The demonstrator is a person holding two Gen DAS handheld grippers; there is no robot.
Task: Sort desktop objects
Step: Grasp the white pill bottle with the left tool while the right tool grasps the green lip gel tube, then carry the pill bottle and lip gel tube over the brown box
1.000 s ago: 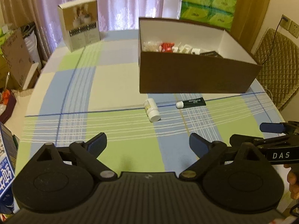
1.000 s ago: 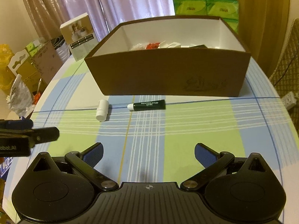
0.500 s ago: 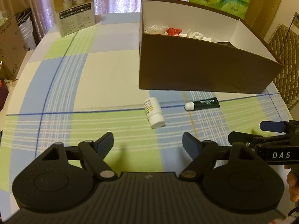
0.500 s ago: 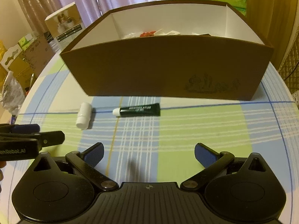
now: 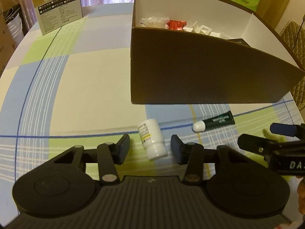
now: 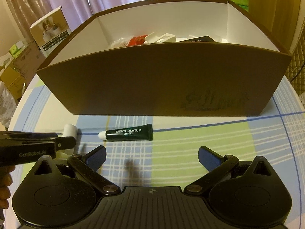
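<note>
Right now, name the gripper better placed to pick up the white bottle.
Left. The left gripper is open with the white bottle lying between its fingers. The right gripper, also open, faces the lip gel tube instead.

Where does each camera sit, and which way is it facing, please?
Left wrist: on the left tool, looking forward at the white bottle between its open fingers; the right tool shows at right.
Right wrist: on the right tool, facing the green tube; the left tool shows at left.
Shared: brown box, bottle, tube, checked tablecloth.
</note>
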